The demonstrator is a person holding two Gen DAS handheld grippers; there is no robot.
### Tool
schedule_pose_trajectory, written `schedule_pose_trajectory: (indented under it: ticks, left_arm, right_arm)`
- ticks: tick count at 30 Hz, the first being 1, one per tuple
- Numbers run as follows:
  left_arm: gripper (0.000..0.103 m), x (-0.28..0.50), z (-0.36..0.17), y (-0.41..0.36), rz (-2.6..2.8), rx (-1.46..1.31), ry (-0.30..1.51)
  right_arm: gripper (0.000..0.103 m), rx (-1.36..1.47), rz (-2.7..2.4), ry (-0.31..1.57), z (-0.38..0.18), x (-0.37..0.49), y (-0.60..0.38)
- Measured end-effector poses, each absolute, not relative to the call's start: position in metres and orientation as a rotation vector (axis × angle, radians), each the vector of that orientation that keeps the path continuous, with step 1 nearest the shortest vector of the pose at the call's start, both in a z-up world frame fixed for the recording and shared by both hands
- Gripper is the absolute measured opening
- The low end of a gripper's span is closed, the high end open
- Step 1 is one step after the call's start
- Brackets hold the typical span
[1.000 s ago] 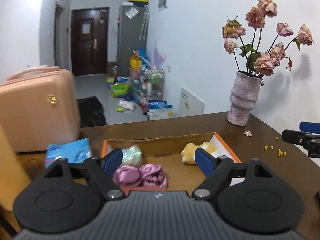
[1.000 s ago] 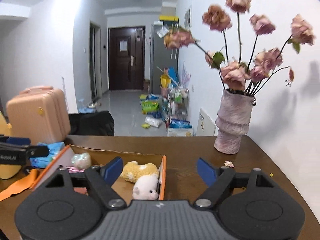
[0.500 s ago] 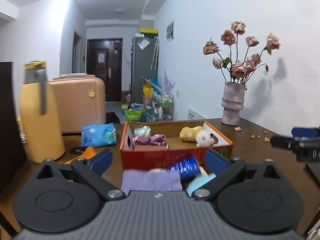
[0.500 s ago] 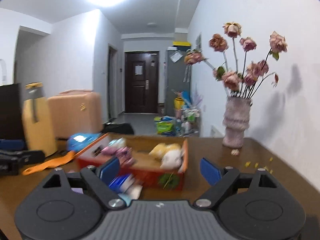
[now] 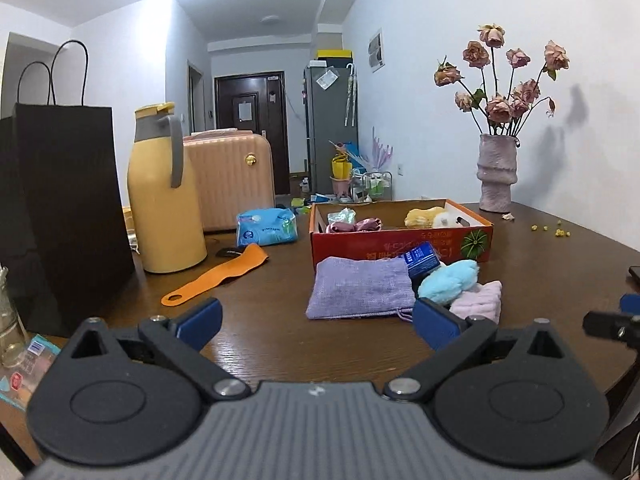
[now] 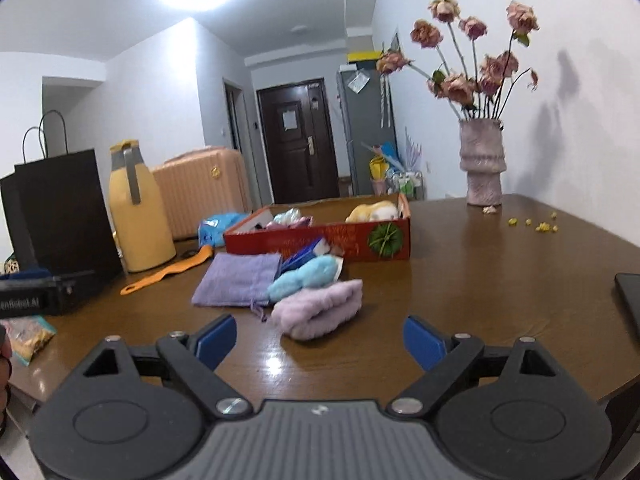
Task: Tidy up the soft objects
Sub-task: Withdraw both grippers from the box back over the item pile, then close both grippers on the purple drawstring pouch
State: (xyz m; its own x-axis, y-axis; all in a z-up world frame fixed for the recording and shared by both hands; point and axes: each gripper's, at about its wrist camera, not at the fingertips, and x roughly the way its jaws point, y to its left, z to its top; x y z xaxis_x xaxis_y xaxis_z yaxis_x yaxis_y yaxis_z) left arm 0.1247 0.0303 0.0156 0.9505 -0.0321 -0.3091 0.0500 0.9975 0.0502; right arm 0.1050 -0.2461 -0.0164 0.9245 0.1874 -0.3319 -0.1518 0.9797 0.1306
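Note:
A red cardboard box (image 5: 400,242) (image 6: 320,240) sits mid-table and holds a yellow plush (image 5: 420,216), a white plush and pink satin scrunchies (image 5: 354,225). In front of it lie a lilac cloth pouch (image 5: 360,292) (image 6: 236,280), a light-blue fluffy piece (image 5: 450,284) (image 6: 304,278), a pale pink fluffy piece (image 5: 478,302) (image 6: 320,314) and a small blue packet (image 5: 420,260). My left gripper (image 5: 318,324) stands open and empty just short of the pouch. My right gripper (image 6: 320,340) stands open and empty just short of the pink piece.
On the left stand a yellow thermos (image 5: 164,196), a black paper bag (image 5: 60,208), an orange strap (image 5: 216,276) and a blue tissue pack (image 5: 266,230). A vase of dried roses (image 6: 482,168) stands far right. A dark flat device (image 6: 628,300) lies at the right edge.
Both grippers have drawn back from above the box and sunk towards the table, bringing the loose pieces in front of the box into view. The left jaws have widened.

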Motion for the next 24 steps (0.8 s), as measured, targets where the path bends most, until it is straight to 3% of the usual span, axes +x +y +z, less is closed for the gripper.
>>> schedule_pose_trajectory:
  ticks: [8, 21, 24]
  left_arm:
    - [0.103, 0.158, 0.006, 0.025, -0.096, 0.02, 0.367]
    - [0.102, 0.314, -0.012, 0.067, -0.136, -0.115, 0.525]
    - [0.092, 0.346, -0.027, 0.071, -0.139, -0.138, 0.568]
  right_arm:
    - [0.089, 0.088, 0.188, 0.37, -0.017, 0.132, -0.24]
    - [0.084, 0.061, 0.335, 0.4, -0.01, 0.267, -0.186]
    - [0.075, 0.033, 0.342, 0.452, -0.019, 0.309, -0.169]
